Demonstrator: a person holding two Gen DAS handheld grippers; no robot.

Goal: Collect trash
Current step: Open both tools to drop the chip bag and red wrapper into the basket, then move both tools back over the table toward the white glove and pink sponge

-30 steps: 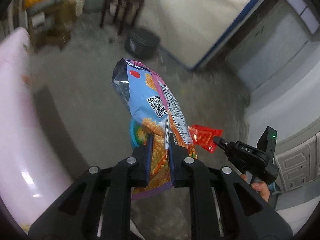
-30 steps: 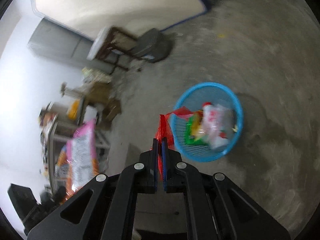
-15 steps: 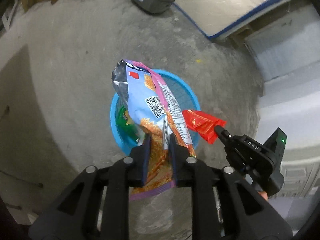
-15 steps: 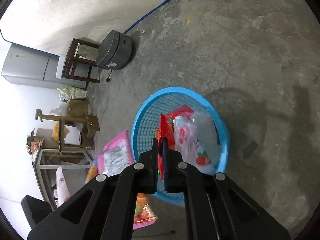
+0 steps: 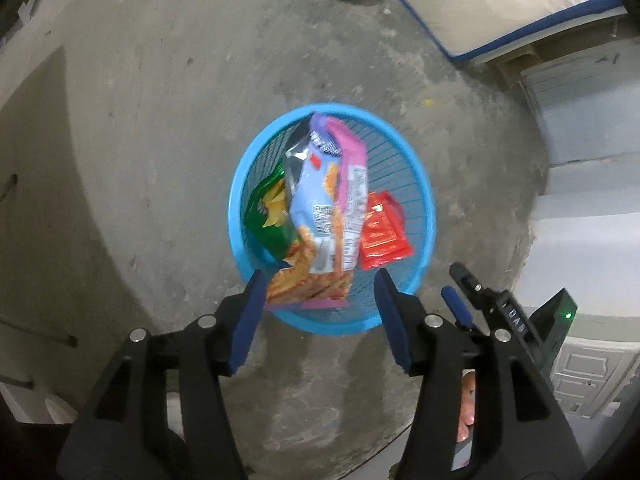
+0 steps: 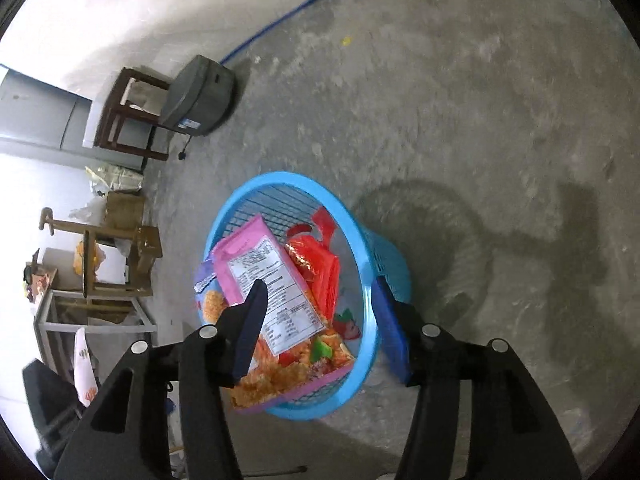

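**A:** What do you get from the left wrist?

**B:** I'm right above the blue basket (image 5: 430,216) on the concrete floor (image 5: 160,120). My left gripper (image 5: 320,292) has its jaws opening, with nothing pinched; the pink-and-blue snack bag (image 5: 328,200) lies loose in the basket, its lower end draped over the near rim. Beside it inside the basket sit a green chip bag (image 5: 270,210) and a red wrapper (image 5: 382,232). The right gripper (image 5: 456,280) shows just past the basket's near-right rim, its jaws apart.

**A:** And the right wrist?

**B:** Same basket, seen from its other side. My right gripper's jaws are opening too, with nothing clamped. The red wrapper rests inside the basket against the snack bag.

**A:** So how far along are we?

**B:** I judge both drops done. I see no more trash on the floor around the basket, apart from a small yellow scrap (image 6: 346,41) well beyond it, though the shelves (image 6: 92,296) past the basket are too cluttered to tell
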